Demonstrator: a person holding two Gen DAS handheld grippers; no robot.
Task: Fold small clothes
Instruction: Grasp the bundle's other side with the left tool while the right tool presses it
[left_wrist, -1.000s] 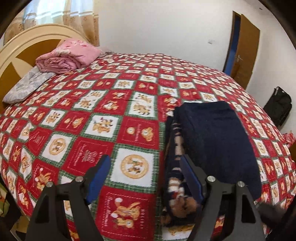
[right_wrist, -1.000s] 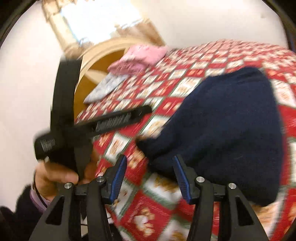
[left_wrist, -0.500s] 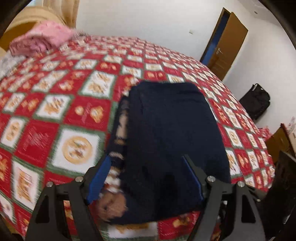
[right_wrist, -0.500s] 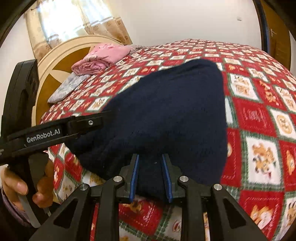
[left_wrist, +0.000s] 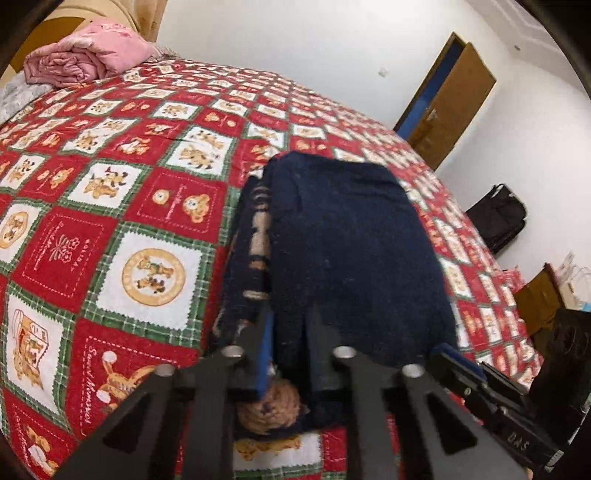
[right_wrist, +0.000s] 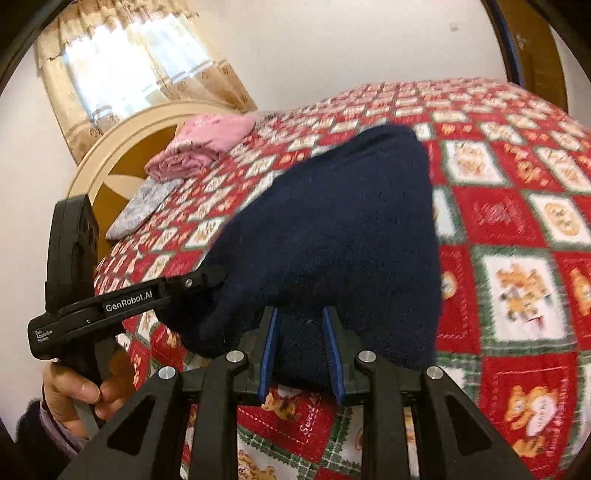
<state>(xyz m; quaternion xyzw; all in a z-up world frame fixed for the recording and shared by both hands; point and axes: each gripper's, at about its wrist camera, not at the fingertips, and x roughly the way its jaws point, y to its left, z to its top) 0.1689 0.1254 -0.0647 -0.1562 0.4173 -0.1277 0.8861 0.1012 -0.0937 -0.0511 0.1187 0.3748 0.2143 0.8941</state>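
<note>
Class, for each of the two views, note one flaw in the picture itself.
Left wrist view: fisheye bulges the bedspread into a dome, and black corners frame it. Right wrist view: the bedspread's squares smear at right, and the window glares white.

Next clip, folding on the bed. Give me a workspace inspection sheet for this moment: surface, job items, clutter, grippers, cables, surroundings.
Surface: bed with red patterned bedspread, lying smooth.
Job's things: navy sweater, partly folded, near the bed's front edge; a patterned strip shows along its left side.
Clutter: pink folded blanket and grey pillow by the headboard.
Grippers: left gripper shut on the sweater's near edge, having just closed; right gripper has just closed too, shut on a fold of the same edge.
Cables: nothing seen.
Surroundings: brown door ajar, black bag by the wall, curtained window.
</note>
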